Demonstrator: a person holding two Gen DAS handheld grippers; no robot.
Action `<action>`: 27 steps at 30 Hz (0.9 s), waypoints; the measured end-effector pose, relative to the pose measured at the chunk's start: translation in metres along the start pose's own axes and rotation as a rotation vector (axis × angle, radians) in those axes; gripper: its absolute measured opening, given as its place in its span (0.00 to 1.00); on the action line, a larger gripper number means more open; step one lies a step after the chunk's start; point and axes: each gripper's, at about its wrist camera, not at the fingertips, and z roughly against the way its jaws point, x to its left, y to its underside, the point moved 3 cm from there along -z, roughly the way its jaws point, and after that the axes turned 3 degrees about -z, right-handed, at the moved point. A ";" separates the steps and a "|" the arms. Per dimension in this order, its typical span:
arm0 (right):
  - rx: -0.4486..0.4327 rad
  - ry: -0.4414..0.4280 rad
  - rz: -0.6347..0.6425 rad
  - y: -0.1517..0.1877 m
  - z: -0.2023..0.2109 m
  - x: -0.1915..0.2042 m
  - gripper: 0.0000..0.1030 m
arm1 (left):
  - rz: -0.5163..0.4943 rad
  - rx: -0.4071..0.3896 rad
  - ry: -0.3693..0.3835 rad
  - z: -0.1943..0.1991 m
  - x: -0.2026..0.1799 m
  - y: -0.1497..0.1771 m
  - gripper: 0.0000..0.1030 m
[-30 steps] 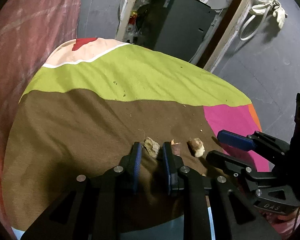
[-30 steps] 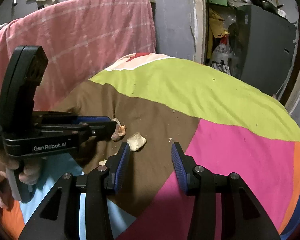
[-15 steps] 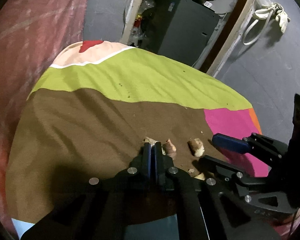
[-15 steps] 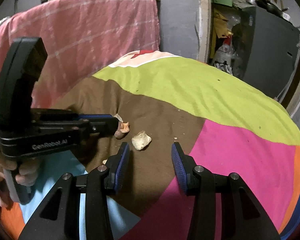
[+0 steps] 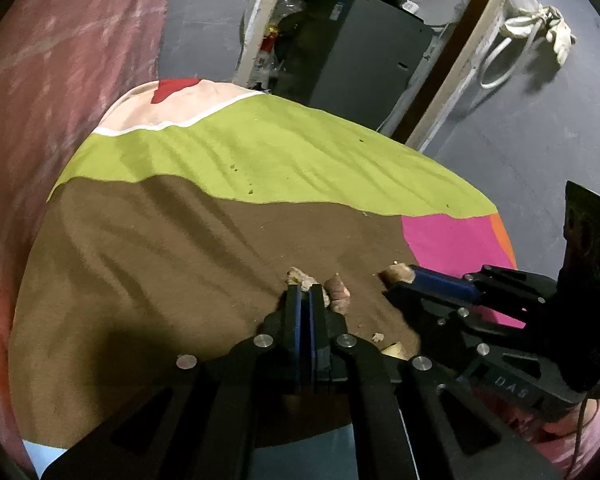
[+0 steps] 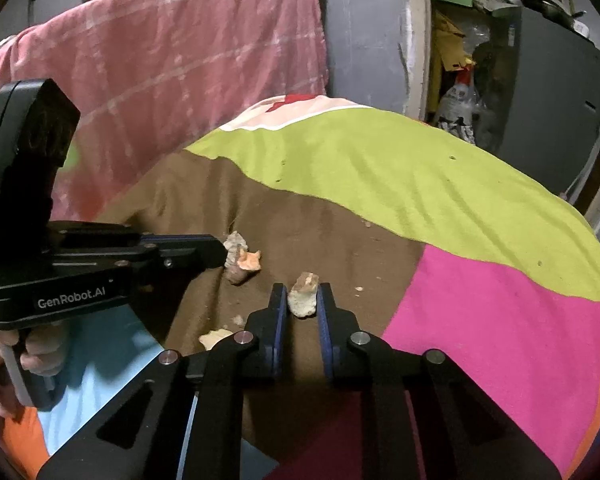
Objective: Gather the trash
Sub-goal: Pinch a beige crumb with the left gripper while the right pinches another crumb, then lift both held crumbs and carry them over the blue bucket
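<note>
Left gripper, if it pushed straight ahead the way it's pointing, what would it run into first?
Probably the pale scrap at the left gripper tips, then the brown part of the sheet beneath; depth is hard to judge.

Both wrist views look steeply down along own fingers, close over bedspread [image 5: 188,248]. Left view faces from left, right from right; shared: brown patch [image 6: 300,232], scraps [image 6: 242,262].

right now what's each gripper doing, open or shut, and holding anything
Left gripper: jaws nearly together, opening slightly, pinching a pale scrap at the tips.
Right gripper: shut on a pale chunk of trash.
</note>
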 end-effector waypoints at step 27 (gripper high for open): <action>-0.083 0.004 -0.081 0.021 0.037 -0.027 0.12 | -0.079 -0.006 -0.187 -0.018 -0.026 0.003 0.14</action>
